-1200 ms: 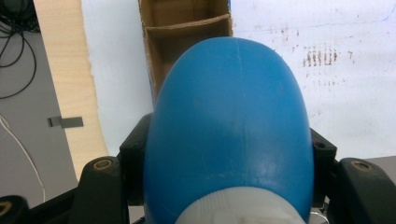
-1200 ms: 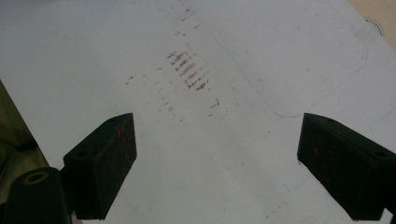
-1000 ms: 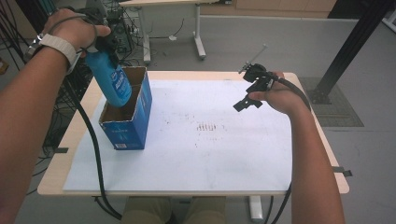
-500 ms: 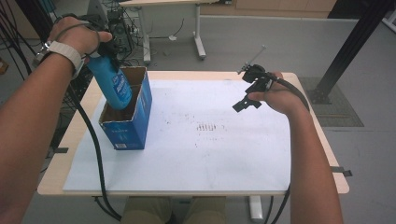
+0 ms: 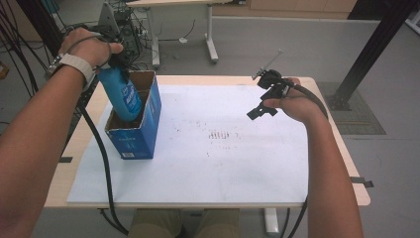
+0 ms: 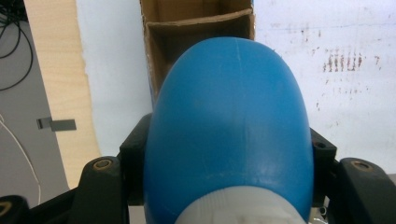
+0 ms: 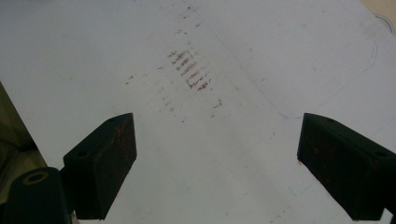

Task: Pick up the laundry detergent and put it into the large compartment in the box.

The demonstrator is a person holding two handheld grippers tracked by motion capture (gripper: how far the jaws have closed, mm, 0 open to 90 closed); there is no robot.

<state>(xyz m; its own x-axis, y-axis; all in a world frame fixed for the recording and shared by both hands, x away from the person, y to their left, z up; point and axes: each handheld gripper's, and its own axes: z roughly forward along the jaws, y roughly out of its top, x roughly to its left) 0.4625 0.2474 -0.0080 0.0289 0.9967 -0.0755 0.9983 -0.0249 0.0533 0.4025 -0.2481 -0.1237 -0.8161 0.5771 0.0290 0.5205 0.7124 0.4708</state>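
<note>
At the upper left, the left gripper clamps a blue plastic bottle, its base entering an open blue cardboard box; next, lower straight and release. The right gripper hovers wide open, empty.

Operator hardware: two hand-held black claws, bare forearms, one wristband.

Left claw: black moulded jaw arms, each with a brass-coloured screw boss near its base; a thick black cable trails from it. The left wrist carries a light grey ribbed band. Right claw: two black blocky pads with flat faces bearing reddish scuff marks, and a round boss at the left jaw's base. In the high view the right claw has a thin grey rod on top and a black cable looped along the forearm. No sleeves are worn.
</note>
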